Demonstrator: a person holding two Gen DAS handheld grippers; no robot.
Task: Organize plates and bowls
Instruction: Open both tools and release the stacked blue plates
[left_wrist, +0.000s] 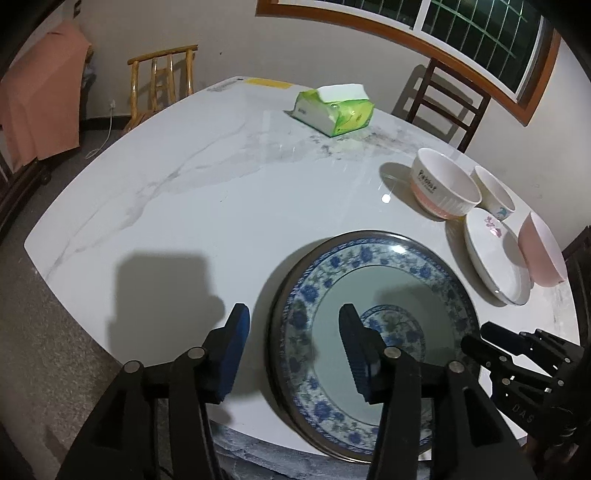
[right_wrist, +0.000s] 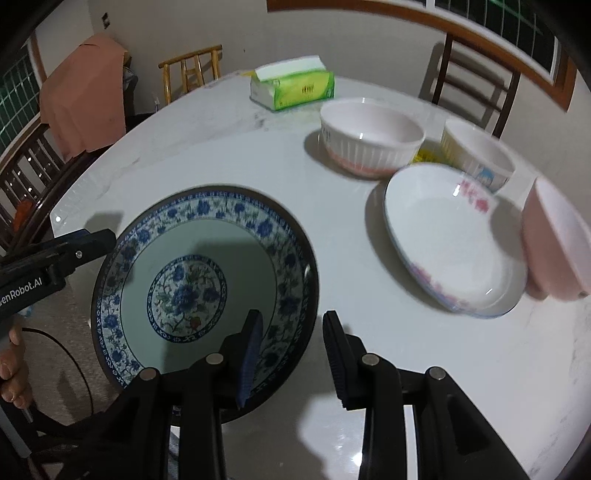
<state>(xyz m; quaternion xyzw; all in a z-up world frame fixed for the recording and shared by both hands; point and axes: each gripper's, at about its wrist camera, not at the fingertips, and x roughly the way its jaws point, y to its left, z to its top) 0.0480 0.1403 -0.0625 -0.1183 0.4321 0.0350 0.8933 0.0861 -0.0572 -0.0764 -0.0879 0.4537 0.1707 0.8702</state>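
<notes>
The blue-patterned plate (right_wrist: 207, 291) lies at the near edge of the table (left_wrist: 207, 206). Its rim is straddled, ungripped, by the parted left tool (left_wrist: 293, 339) and the right tool (right_wrist: 291, 343). Two bowls (right_wrist: 371, 138), a white plate (right_wrist: 452, 243) and a pink bowl (right_wrist: 554, 243) are grouped far right.

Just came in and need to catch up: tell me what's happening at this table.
A person is sorting dishes with a handheld gripper in each hand. Both the left gripper and the right gripper straddle opposite rims of the large blue floral plate near the table edge, fingers open and not pinching it. A ribbed bowl, a small bowl, a white plate and a pink bowl wait alongside.
</notes>
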